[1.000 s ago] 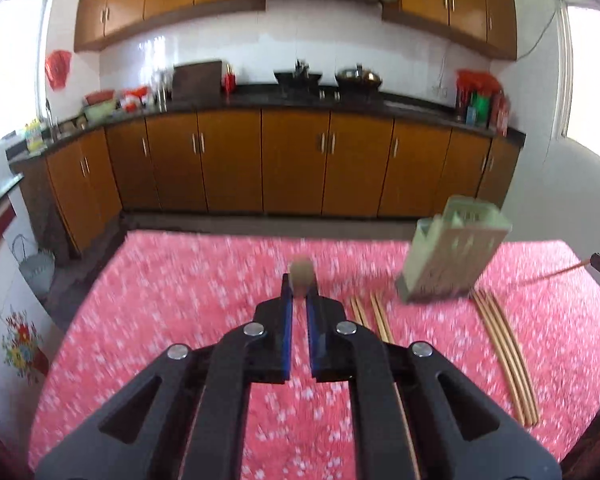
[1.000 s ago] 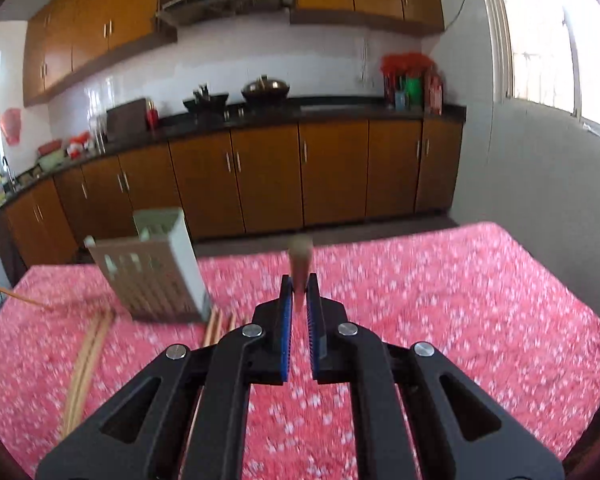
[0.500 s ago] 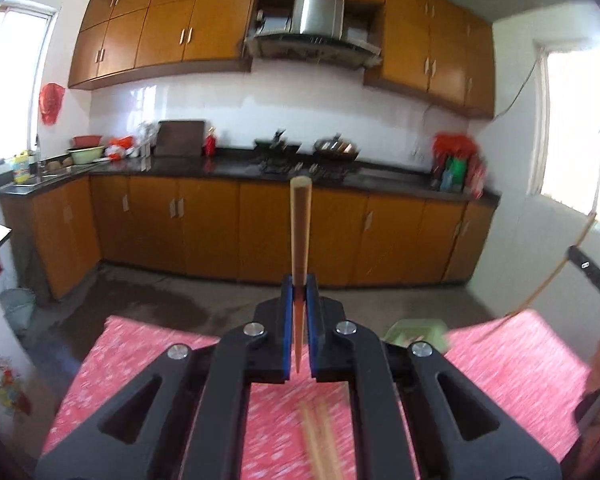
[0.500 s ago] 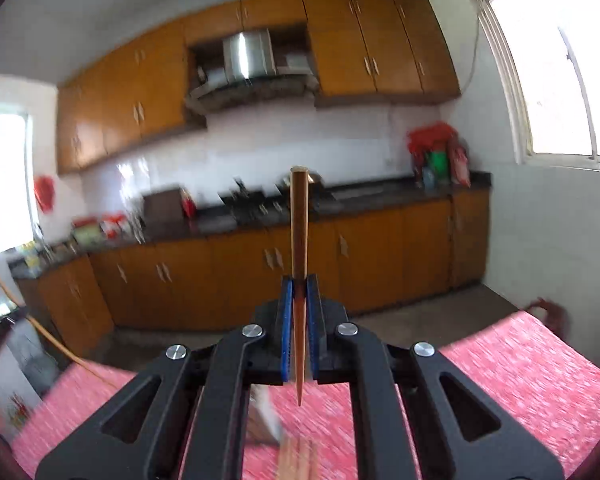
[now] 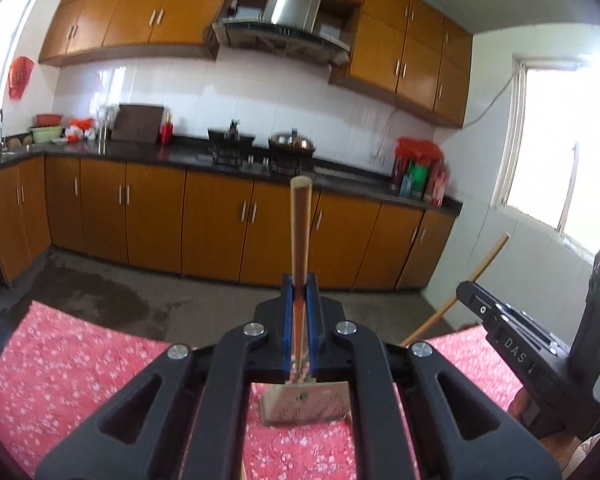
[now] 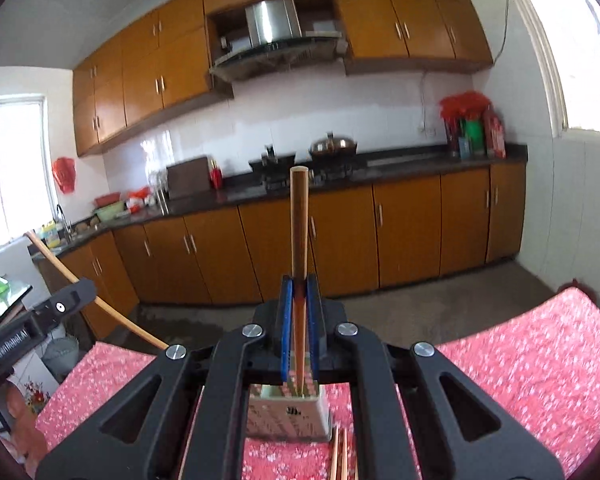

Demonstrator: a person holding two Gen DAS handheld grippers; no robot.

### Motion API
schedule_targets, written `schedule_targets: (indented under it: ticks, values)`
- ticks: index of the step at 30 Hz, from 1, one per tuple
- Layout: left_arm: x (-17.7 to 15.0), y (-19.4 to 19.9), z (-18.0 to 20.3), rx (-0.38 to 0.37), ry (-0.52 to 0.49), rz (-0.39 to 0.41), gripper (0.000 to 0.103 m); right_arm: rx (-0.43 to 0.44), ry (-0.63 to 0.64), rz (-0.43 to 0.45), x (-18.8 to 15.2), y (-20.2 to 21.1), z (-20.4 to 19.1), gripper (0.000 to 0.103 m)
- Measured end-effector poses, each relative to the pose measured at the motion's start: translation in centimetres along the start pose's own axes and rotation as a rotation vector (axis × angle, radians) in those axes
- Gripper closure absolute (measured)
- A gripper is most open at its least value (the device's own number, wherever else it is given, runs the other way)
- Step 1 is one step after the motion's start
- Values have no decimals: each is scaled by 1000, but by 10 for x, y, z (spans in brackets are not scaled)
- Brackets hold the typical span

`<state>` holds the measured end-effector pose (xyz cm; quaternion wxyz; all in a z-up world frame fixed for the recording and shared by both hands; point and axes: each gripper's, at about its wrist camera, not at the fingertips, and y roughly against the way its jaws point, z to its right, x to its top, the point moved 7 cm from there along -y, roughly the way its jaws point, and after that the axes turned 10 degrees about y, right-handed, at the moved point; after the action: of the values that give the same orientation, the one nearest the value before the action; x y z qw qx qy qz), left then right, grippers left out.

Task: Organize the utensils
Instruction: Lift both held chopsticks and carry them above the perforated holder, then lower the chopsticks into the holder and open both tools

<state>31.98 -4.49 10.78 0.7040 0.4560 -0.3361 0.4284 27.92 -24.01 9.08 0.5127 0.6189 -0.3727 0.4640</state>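
Observation:
My left gripper (image 5: pixel 300 292) is shut on a wooden chopstick (image 5: pixel 300 228) held upright, its lower tip over the pale green utensil holder (image 5: pixel 304 404) on the red floral tablecloth (image 5: pixel 72 364). My right gripper (image 6: pixel 299 292) is shut on another chopstick (image 6: pixel 299 224), also upright, its lower end at the holder's top (image 6: pixel 288 412). The right gripper and its chopstick show at the right of the left wrist view (image 5: pixel 512 344). The left gripper shows at the left of the right wrist view (image 6: pixel 40 320).
Loose chopsticks (image 6: pixel 340 456) lie on the tablecloth in front of the holder. Beyond the table's far edge are a grey floor, brown kitchen cabinets (image 5: pixel 216 224) and a dark counter with a stove and pots.
Both grippers have tilted up from a downward look at the table, so both chopsticks now stand vertical, and both have moved in over the utensil holder.

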Motion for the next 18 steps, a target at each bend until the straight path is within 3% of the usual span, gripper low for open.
schedule_targets:
  ticks: [6, 7, 9, 10, 18]
  values:
    - [-19, -25, -11, 17, 22, -68, 95, 11, -6, -50, -17, -9, -2, 94]
    - [-20, -26, -12, 19, 25, -69, 93, 13, -6, -54, -18, -9, -2, 93]
    - [-20, -26, -13, 18, 25, -67, 87, 12, -16, -57, -19, -7, -1, 75]
    - [-20, -24, -13, 20, 25, -63, 82, 9, -22, -51, -18, -5, 0, 71]
    - [-6, 10, -19, 13, 38, 4, 65, -28, -1, 4, -3, 18, 5, 65]
